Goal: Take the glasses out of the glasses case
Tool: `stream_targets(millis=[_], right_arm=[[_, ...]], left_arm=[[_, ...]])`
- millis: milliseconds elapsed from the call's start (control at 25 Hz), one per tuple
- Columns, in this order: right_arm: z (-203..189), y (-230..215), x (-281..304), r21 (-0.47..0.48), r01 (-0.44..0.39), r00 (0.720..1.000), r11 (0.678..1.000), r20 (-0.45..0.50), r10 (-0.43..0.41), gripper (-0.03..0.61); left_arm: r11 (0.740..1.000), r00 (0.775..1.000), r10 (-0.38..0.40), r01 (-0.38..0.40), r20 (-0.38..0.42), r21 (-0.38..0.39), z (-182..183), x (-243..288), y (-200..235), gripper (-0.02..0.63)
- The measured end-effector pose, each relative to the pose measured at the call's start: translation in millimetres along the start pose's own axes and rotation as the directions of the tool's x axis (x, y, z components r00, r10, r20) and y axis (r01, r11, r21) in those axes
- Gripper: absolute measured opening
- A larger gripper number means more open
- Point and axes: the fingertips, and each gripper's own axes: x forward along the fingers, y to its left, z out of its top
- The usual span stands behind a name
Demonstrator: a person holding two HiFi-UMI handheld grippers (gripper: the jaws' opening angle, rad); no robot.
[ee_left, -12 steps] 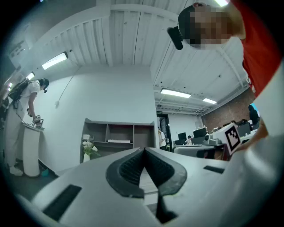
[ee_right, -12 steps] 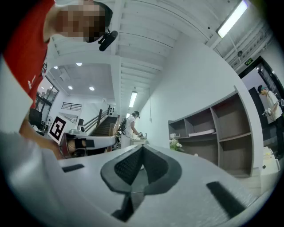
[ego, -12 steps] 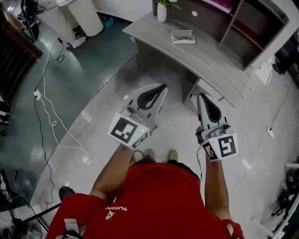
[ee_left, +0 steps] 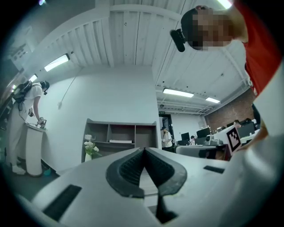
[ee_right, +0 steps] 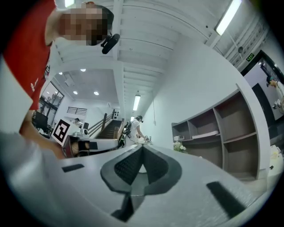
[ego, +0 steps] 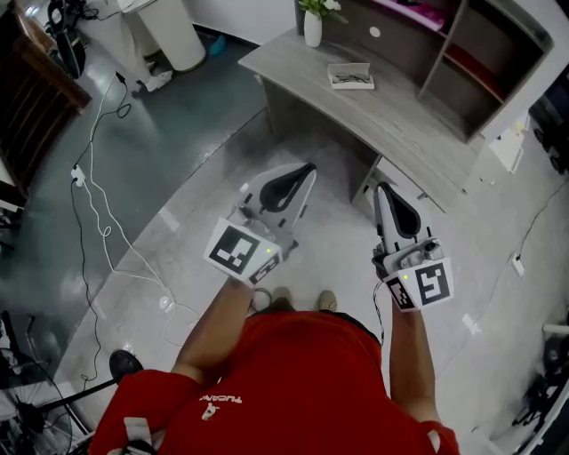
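Note:
A pale glasses case (ego: 350, 77) lies on the grey desk (ego: 400, 120) in the head view, with what looks like dark glasses in or on it. Both grippers are held in the air over the floor, short of the desk and well apart from the case. My left gripper (ego: 307, 169) is shut with nothing in it; its jaws meet at the tips in the left gripper view (ee_left: 143, 150). My right gripper (ego: 382, 188) is shut and empty too, tips together in the right gripper view (ee_right: 142, 148). Neither gripper view shows the case.
A white vase with flowers (ego: 312, 27) stands at the desk's far left end. A dark open shelf unit (ego: 462, 53) rises behind the desk. White cables (ego: 98, 204) trail over the floor at left. The person's feet (ego: 302, 300) are below the grippers.
The head view has shifted a little, so the desk and case sit slightly lower in the picture. Both grippers keep their places and stay shut.

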Motion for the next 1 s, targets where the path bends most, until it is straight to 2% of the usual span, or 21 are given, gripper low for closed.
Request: stream_targets(millis=[480, 720, 1000], right_arm=[[2, -68, -12, -0.034, -0.086, 0.996, 0.996, 0.007, 0.086, 0.005], [-1, -90, 20, -0.045, -0.119, 0.993, 0.992, 0.002, 0.12, 0.005], [-29, -116, 90, -0.087, -0.134, 0.991, 0.987, -0.039, 0.131, 0.005]], left_arm=[[0.997, 0.997, 0.073, -0.073, -0.008, 0.015, -9, 48, -12, 0.01], [0.993, 0.993, 0.115, -0.115, -0.004, 0.019, -9, 63, 17, 0.01], [0.995, 0.995, 0.098, -0.098, 0.018, 0.016, -31, 102, 80, 0.009]])
